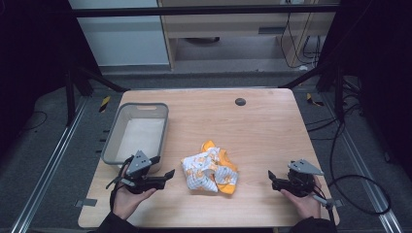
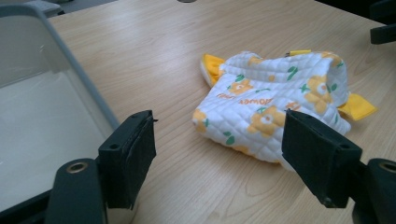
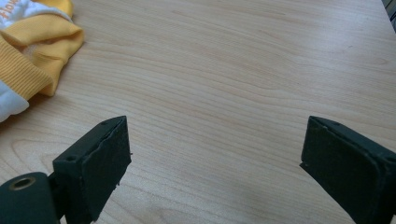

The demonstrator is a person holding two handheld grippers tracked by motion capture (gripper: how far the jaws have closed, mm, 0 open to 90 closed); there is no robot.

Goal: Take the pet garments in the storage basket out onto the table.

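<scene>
1. Both grippers, the left gripper (image 1: 167, 174) and the right gripper (image 1: 270, 176), rest low on the table (image 1: 262, 126) with jaws spread wide and nothing between them, one at about 8 o'clock of the tabletop and the other at about 4 o'clock.
2. Largest thing on the wood is the grey bin (image 1: 110, 141), sitting at 10 o'clock, its pale floor bare.
3. Next comes the crumpled garment (image 1: 210, 172), white quilted cloth with orange flowers and yellow trim, lying between the two tools at roughly 6 o'clock, just right of the bin's near corner.
4. My read is that the work stands at its opening step: the cloth is untouched. The next move calls for the left tool to slide toward 3 o'clock and pinch a raised fold.
5. Each hand cradles its tool from below, palms up, forearms entering from 6 o'clock, jaw tips pointing inward at the cloth.
6. Smallest, a dark round cap (image 1: 240, 101) sits at 12 o'clock.
</scene>
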